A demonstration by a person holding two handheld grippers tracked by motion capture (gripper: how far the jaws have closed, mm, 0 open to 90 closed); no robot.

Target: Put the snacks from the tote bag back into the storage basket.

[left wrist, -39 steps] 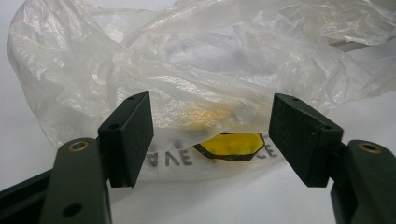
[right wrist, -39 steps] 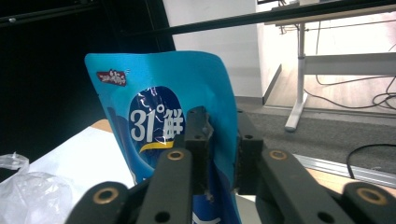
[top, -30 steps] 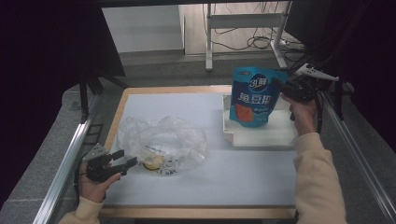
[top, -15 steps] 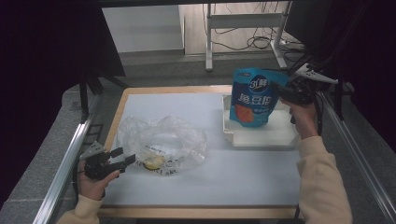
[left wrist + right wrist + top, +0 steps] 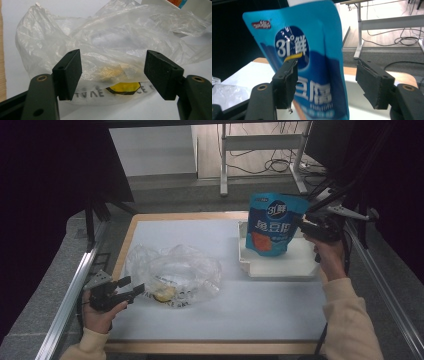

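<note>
Two black two-jaw tools are at work, one in each hand; the left tool sits low at the near left edge of the white tabletop, its jaws spread wide and holding nothing, pointed at one crumpled clear plastic bag just beyond their tips; in the left gripper view that bag lies between and past the open pads, a yellow shape with a dark outline and some dark lettering showing blurred through the film, the lettering too broken to read; the left hand grips the tool from below, sleeve cut off by the frame. The right tool is raised at the far right, jaws parted around one upright blue printed snack pouch; the left pad touches the pouch face, the right pad stands clear of it, so whether it has a hold cannot be told; the pouch stands in one shallow white tray; the right hand reaches up from a cream sleeve.
</note>
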